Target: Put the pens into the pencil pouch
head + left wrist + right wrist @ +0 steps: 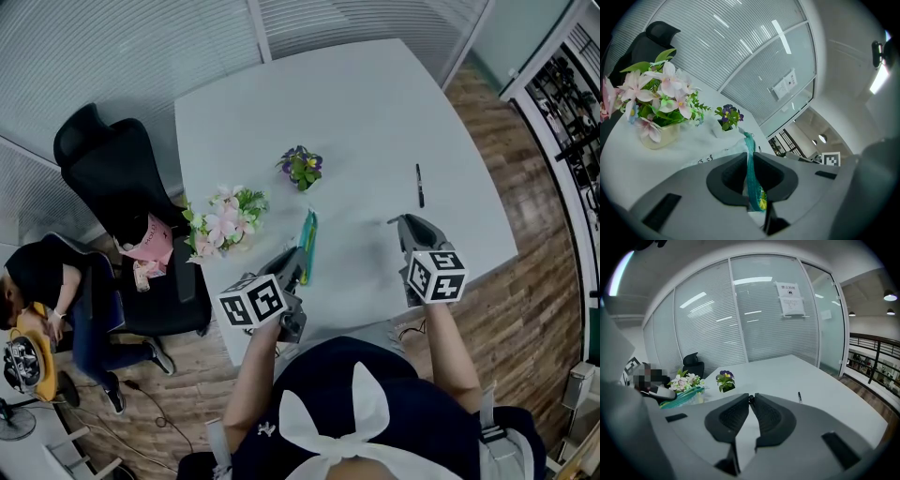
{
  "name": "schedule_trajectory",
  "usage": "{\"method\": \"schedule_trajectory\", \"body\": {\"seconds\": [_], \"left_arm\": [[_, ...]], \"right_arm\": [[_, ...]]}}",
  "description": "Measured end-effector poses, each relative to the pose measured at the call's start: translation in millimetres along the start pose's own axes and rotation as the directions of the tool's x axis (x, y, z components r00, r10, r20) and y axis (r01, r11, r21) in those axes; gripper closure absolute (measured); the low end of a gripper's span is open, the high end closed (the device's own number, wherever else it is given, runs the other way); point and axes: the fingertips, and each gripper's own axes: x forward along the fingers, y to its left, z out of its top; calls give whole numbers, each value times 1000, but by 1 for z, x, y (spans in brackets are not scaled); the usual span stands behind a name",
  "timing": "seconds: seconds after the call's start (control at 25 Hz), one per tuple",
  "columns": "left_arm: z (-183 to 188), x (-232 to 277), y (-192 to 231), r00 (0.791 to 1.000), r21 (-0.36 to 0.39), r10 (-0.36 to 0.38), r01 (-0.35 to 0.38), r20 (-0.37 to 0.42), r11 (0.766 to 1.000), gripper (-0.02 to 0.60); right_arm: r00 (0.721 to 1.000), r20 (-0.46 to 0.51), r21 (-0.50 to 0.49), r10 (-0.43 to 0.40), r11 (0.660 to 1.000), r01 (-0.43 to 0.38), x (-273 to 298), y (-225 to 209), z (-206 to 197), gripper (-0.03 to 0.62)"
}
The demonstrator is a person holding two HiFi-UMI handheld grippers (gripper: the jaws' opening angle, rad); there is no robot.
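A teal-zipped pencil pouch (307,239) lies on the white table (375,112) near its front edge. My left gripper (296,257) is shut on the pouch's zipper edge (750,171), which runs up between the pads. To its right, my right gripper (401,223) hangs above the table with its tips almost together on a small dark thing (749,400), seemingly the end of a pen; the rest is hidden. A black pen (420,185) lies on the table beyond the right gripper, also in the right gripper view as a pen (799,397). That view shows the pouch (682,397) at left.
A pot of pink flowers (223,225) stands left of the pouch, and a small pot of purple flowers (302,167) stands behind it. A black office chair (112,178) and a seated person (47,281) are off the table's left side. Glass walls run behind.
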Motion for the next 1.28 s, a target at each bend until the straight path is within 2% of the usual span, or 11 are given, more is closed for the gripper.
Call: {"method": "schedule_trajectory", "body": {"seconds": [0.52, 0.96, 1.28], "left_arm": [[-4, -1, 3, 1000, 0, 5, -5, -1, 1000, 526], [-4, -1, 5, 1000, -7, 10, -10, 0, 1000, 526], [-4, -1, 8, 1000, -2, 16, -16, 0, 1000, 526]], "right_arm": [[987, 103, 49, 120, 991, -126, -38, 33, 53, 551], [960, 162, 50, 231, 969, -241, -54, 65, 85, 554], [934, 162, 51, 318, 943, -330, -56, 92, 90, 555]]}}
